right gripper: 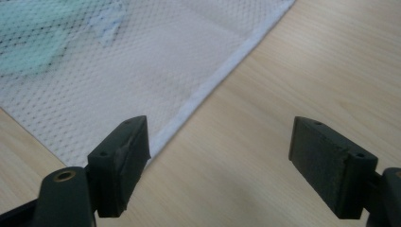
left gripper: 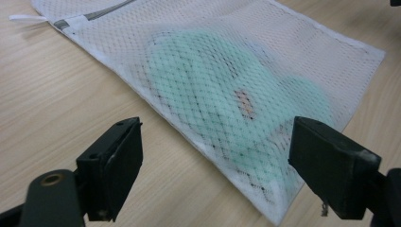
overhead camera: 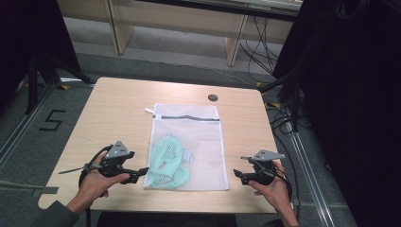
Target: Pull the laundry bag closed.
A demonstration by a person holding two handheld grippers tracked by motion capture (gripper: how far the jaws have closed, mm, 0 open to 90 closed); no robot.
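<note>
- The mesh laundry bag [overhead camera: 189, 142] lies flat mid-frame on the bench [overhead camera: 108, 113], a mint garment [overhead camera: 166, 161] inside.
- Likely light and limp; pinch its lower corners.
- Left claw [overhead camera: 140, 173] and right claw [overhead camera: 238, 175] flank it, both spread, empty.

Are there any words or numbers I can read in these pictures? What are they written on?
"5": a big black number marked on the grey floor, left of the table.
The small white tag at the zipper corner of the mesh laundry bag: too small to tell whether it carries any writing.
Nothing else readable: no words on the green garment inside the bag, nor on the table.
</note>
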